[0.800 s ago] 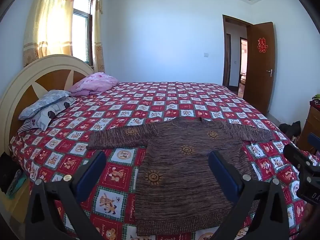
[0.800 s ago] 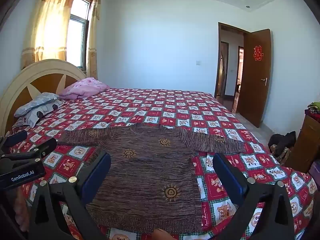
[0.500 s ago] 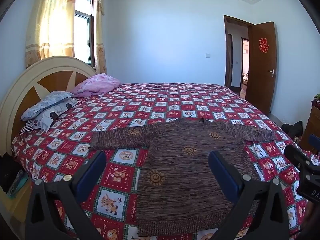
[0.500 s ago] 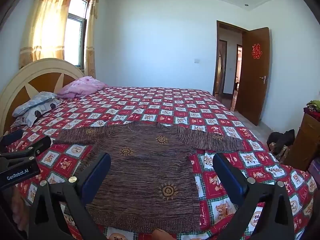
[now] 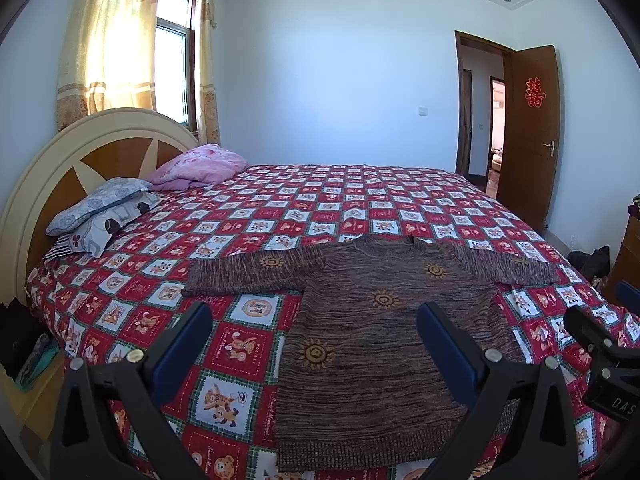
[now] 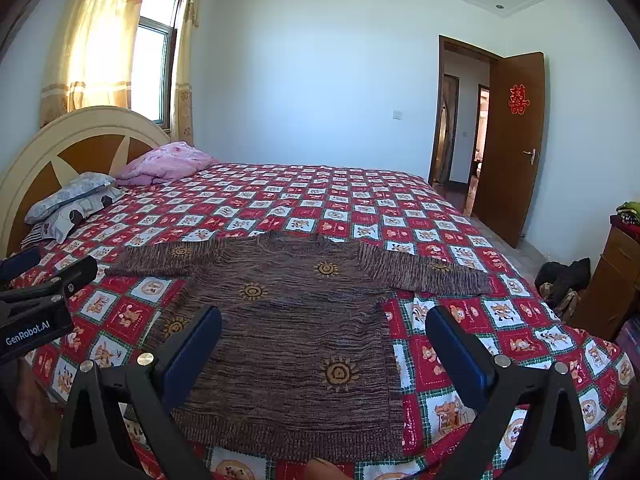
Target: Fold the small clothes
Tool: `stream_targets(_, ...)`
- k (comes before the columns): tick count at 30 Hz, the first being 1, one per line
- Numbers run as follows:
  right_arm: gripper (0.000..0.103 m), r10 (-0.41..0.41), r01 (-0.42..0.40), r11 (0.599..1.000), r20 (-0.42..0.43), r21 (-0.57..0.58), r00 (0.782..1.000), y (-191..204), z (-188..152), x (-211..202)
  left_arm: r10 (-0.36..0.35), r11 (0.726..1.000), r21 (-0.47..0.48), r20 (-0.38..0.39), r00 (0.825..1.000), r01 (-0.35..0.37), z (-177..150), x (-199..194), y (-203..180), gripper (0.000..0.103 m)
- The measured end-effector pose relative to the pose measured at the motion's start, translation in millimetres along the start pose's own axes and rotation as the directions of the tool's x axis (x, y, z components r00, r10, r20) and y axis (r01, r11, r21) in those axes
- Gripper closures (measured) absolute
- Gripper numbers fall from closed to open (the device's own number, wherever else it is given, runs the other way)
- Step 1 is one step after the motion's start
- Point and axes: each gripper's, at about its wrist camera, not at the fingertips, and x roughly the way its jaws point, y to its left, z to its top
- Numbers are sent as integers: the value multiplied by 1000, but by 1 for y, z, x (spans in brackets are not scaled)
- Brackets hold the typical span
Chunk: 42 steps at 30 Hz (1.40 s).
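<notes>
Clearly the brown knit sweater [image 5: 384,344] lies flat, front up, at the near edge of the bed [image 5: 360,200], hem toward that edge and both sleeves spread sideways. It looks soft, floppy and fairly thick, so it should drape and drag rather than slide. Sleeve cuffs or hem corners seem the best holds. Left gripper [image 5: 316,344] and right gripper [image 6: 324,348] both hover above it, jaws spread wide, holding nothing.

We see a red checked bedspread [image 5: 280,216], pillows [image 5: 100,216] by the headboard [image 5: 92,148], and a brown door [image 5: 528,132] standing open.
</notes>
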Motion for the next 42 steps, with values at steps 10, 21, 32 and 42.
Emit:
stream_targets(10,1,0,0,1000,-7,0,1000,0,-1,0,15,1000,-3,8,1000,-15,0,-1,0,0)
stream_targets(21,1,-1,1,1000,-8,1,1000,0,0,1,16,1000,-6,7,1000,-16,1,0,3,0)
stream_targets(32,1,-8,8,1000,-8,15,1000,-5,0,3,23,1000,18,17,1000,-24,1,-1,3,0)
stream_targets(42,1,-8,8,1000,-8,18,1000,-5,0,4,27,999,19,18,999,-28,0,0,3,0)
